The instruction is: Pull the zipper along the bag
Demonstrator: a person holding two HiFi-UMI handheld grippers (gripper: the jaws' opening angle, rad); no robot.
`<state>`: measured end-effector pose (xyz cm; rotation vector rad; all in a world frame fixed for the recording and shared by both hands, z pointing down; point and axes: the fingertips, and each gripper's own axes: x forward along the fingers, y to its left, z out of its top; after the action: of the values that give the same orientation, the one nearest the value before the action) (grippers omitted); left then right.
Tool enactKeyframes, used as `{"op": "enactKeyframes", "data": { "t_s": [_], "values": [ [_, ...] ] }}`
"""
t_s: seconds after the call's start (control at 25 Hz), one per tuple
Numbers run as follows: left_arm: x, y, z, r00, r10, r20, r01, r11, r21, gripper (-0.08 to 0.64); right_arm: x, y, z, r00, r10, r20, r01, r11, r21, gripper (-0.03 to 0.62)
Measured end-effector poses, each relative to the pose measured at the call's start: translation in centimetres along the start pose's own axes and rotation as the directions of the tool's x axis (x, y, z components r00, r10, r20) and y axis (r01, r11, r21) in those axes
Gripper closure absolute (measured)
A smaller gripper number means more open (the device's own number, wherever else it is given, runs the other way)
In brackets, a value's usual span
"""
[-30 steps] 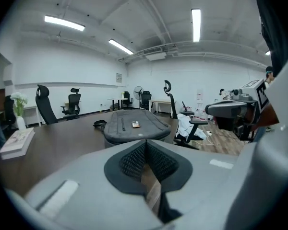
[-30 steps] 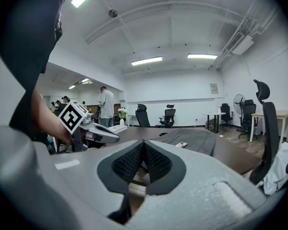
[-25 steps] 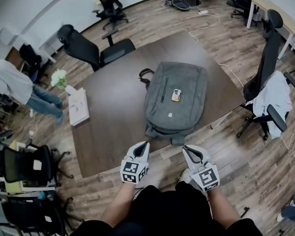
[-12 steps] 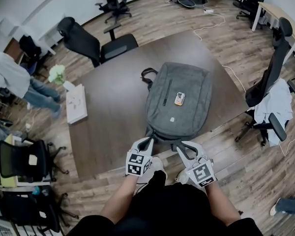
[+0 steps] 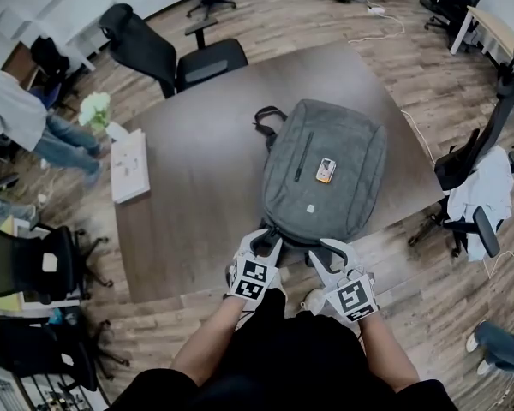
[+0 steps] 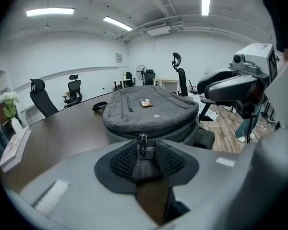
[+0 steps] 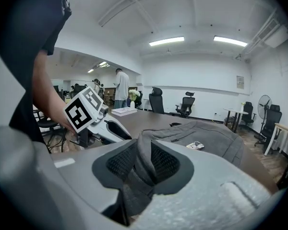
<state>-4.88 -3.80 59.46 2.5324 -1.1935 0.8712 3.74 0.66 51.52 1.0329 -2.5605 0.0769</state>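
A grey backpack (image 5: 325, 174) lies flat on the dark brown table (image 5: 180, 221), its near end at the table's front edge. My left gripper (image 5: 264, 240) is at that near end. In the left gripper view the metal zipper pull (image 6: 142, 145) hangs between the mesh pads (image 6: 122, 159), and the jaws are opening around it. My right gripper (image 5: 324, 251) is just to the right. A fold of the bag's grey fabric (image 7: 144, 171) stands between its opening jaws. A small orange and white tag (image 5: 326, 170) lies on top of the bag.
A white box (image 5: 130, 165) and a vase of flowers (image 5: 96, 110) sit at the table's left end. Black office chairs (image 5: 154, 54) stand behind the table. A chair draped in white cloth (image 5: 484, 187) is at the right. A person (image 5: 8, 114) stands far left.
Both grippers have moved forward from in front of the table to the bag's near end. Their jaws, shut before, now stand apart around the zipper pull and the fabric fold.
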Motion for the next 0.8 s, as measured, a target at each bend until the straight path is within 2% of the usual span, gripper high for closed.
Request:
{"op": "enactKeyframes", "data": {
  "t_s": [0.24,0.52,0.8],
  "values": [
    [0.2,0.1,-0.3,0.999,-0.033,-0.044,0.037,0.994,0.107,0.422,1.0,-0.5,0.4,1.000,0.008,-0.009,-0.008,1.000,-0.011,0.489],
    [1.8,0.1,-0.7,0.989,-0.075,-0.127,0.080,0.996,0.040,0.423,1.3,-1.0,0.2,1.000,0.000,-0.023,0.000,1.000,-0.012,0.480],
    [1.8,-0.1,-0.7,0.984,-0.065,-0.166,0.083,0.991,0.104,0.449,1.7,-1.0,0.3,1.000,0.008,-0.023,-0.008,1.000,-0.013,0.476]
  ]
}}
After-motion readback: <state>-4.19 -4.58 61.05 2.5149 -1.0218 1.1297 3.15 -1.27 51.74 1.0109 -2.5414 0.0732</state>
